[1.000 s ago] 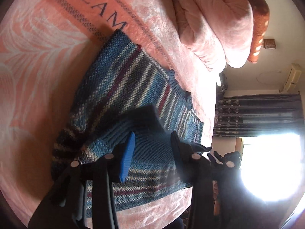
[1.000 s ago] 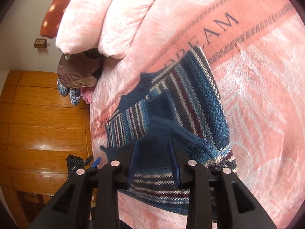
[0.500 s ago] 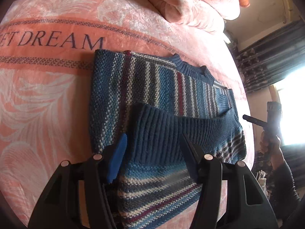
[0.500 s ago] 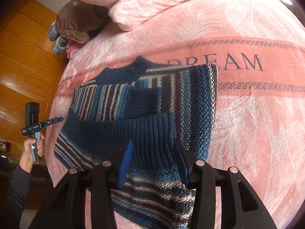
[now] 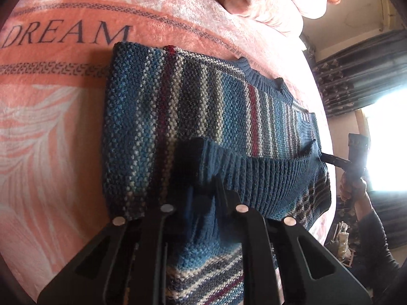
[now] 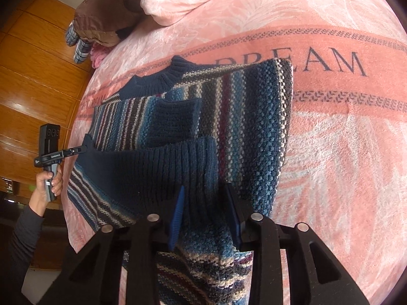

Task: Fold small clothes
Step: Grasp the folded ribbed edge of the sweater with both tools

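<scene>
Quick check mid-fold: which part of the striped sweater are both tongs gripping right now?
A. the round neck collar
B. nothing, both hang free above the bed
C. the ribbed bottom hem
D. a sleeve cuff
C: both the left tongs and the right tongs are closed on the dark ribbed hem of the striped sweater, while the collar lies far off on the pink blanket.

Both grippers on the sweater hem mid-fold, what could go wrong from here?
1. The ribbed hem lies skewed over the striped sweater; set down like this, the fold would probably come out crooked.
2. The right gripper holds only a narrow strip of knit, so it may slip out.
3. The folded-in sleeve cuff sits loose underneath and could get dragged out of place.
</scene>
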The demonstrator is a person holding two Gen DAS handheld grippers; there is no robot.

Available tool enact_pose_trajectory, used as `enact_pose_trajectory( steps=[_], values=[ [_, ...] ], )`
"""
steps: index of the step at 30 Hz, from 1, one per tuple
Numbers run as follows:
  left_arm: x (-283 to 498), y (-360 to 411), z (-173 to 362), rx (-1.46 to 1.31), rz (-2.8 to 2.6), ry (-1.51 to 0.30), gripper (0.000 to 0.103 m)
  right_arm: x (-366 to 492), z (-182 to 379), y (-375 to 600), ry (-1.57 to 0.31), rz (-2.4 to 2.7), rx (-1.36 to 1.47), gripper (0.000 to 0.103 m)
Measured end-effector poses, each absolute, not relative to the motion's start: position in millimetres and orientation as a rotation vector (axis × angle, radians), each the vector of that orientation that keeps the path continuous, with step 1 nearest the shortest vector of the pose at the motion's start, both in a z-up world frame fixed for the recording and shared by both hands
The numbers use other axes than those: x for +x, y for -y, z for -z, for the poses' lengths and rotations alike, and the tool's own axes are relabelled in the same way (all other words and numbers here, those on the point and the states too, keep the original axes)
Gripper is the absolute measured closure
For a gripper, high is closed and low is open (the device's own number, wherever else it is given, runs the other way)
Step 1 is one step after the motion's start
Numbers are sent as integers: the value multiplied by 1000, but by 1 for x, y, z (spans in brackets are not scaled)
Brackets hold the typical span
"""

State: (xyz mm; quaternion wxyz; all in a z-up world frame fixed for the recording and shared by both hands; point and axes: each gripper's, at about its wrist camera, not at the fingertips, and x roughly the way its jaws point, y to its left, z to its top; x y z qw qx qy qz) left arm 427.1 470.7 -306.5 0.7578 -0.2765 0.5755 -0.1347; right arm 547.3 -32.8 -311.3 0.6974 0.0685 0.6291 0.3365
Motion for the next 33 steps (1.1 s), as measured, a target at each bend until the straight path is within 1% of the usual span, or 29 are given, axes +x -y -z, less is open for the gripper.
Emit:
enact_pose_trajectory(
  steps=[2, 3, 5, 8, 13, 16, 20, 23, 27, 33],
  values=[
    [423, -470, 298, -602, 296, -1217, 95, 544, 309, 31, -1386, -755, 139, 87],
    [421, -470, 292, -609, 302, -1195, 95, 542, 306, 32, -1370, -755, 133, 91],
    [416, -468, 279, -612, 315, -1150, 95, 538, 296, 33, -1333, -760, 131, 93],
    [409, -469, 252, -604, 332, -1082, 96, 530, 273, 36, -1269, -770, 122, 95],
    [406, -472, 201, -580, 359, -968, 96, 524, 216, 42, -1151, -780, 115, 95],
    [415, -477, 174, -561, 359, -920, 96, 531, 184, 43, -1080, -761, 111, 95],
    [438, -480, 151, -538, 347, -893, 96, 550, 159, 37, -1027, -731, 110, 95],
    [462, -482, 145, -527, 337, -901, 96, 568, 158, 30, -1027, -700, 122, 95],
    [494, -483, 153, -518, 306, -948, 96, 593, 172, 24, -1067, -656, 140, 95],
    [541, -483, 198, -539, 211, -1093, 96, 628, 217, 15, -1191, -571, 146, 95]
  ],
)
